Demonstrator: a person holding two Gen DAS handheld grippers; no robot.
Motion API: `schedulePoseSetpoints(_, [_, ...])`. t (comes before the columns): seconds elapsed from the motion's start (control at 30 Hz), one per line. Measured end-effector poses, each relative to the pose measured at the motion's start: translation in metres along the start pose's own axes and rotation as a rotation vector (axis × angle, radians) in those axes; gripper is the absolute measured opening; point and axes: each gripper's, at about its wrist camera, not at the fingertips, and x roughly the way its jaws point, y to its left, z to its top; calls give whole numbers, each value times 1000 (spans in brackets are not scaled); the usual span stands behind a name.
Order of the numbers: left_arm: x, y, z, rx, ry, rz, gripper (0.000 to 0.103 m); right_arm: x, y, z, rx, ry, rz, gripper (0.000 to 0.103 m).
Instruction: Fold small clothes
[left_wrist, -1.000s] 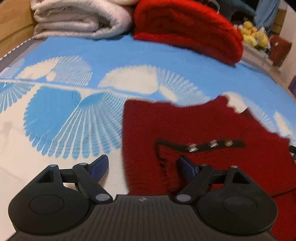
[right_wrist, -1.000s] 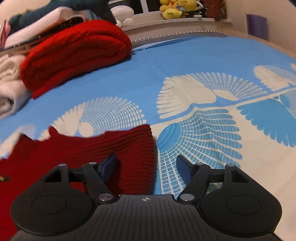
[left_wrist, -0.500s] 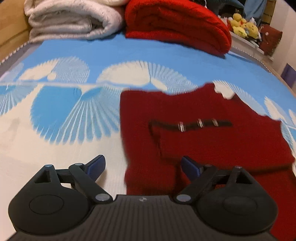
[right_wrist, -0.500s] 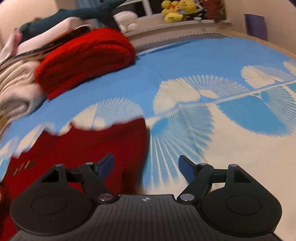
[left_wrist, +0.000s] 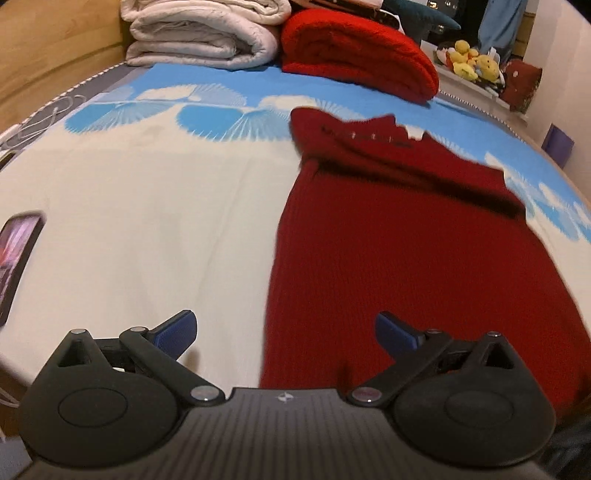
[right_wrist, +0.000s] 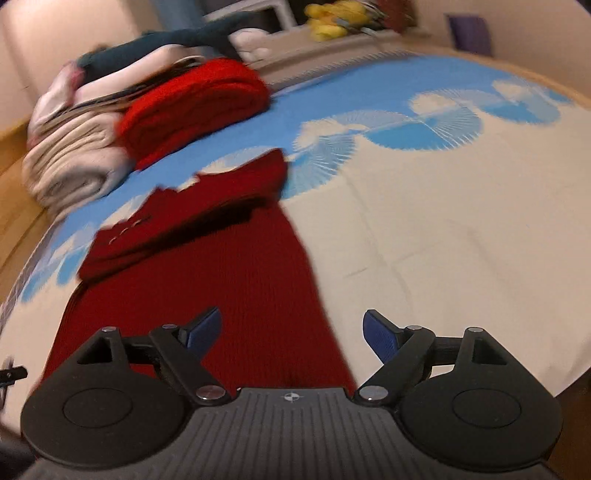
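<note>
In the left wrist view, the left gripper (left_wrist: 286, 330) has its two blue fingers spread wide and holds nothing. It hangs over the near left edge of the dark red knit garment (left_wrist: 399, 258). The garment lies flat on the bed sheet (left_wrist: 147, 221), which is cream with blue fan shapes. The far part of the garment looks folded over, with a row of small shiny buttons (left_wrist: 364, 136) on top. It looks soft and floppy, not heavy, and a bit thick, so it should bend easily and stay where it is put. I think the near bottom corner is a good place to pinch it. A phone (left_wrist: 18, 254) lies at the left edge. Folded blankets (left_wrist: 207, 33) and a bright red knit roll (left_wrist: 362, 51) sit at the far end.

In the right wrist view, the right gripper (right_wrist: 291, 334) is spread wide too, with nothing in it. It hangs over the near right edge of the garment (right_wrist: 229, 280). The ribbed knit runs long toward the camera. The picture is blurry, so small details are hard to see. The near right corner looks like the spot for this gripper.
</note>
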Motion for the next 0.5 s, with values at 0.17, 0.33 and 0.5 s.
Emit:
schedulePoseSetpoints(0.17, [-15, 0, -26, 65, -57, 60, 103, -14, 14, -23, -116, -9, 8, 86])
schedulePoseSetpoints(0.33, [-22, -2, -47, 91, -54, 93, 103, -31, 16, -42, -143, -6, 25, 86])
schedulePoseSetpoints(0.5, [-20, -11, -57, 152, -45, 113, 103, -32, 16, -52, -144, 25, 20, 87])
